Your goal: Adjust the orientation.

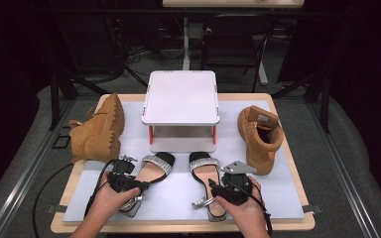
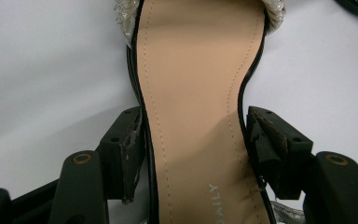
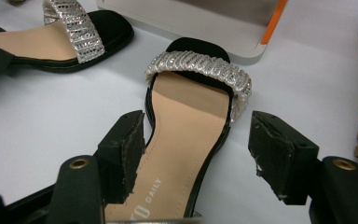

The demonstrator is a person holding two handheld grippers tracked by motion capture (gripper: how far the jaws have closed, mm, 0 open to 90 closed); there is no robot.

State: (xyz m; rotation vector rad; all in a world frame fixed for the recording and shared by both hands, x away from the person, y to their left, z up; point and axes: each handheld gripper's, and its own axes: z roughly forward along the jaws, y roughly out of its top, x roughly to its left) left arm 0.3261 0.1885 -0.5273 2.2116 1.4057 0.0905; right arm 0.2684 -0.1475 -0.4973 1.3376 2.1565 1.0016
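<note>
Our left tool (image 2: pixel 193 140) straddles the waist of the left sandal (image 2: pixel 200 93), one jaw on each side of the sole. In the left gripper view the left-hand pad lies right against the sole's black edge and the other stands just beside it with a thin gap, so we judge the jaws wide and not yet pressing; the sandal lies flat on the worktop (image 1: pixel 178 193).

Our right tool (image 3: pixel 196 154) hangs over the right sandal (image 3: pixel 191 121) with its jaws spread well wider than the sole. The sole runs between them and under them, and neither pad touches it. In the high view this tool (image 1: pixel 217 191) sits above the heel end of that sandal (image 1: pixel 204 166).

Both sandals lie side by side at the near middle of the worktop, toes pointing toward the white two-level rack (image 1: pixel 181 99), which stands just beyond them with its top and its lower shelf bare. One tan boot (image 1: pixel 99 131) lies on its side at the left, the other tan boot (image 1: pixel 259 136) sits at the right, both well apart from our tools.

As we judge it, the work is at its start: nothing is on the rack and nothing is lifted. What remains is to close on each sandal, raise it and set it on the rack, and then probably deal with the boots.
</note>
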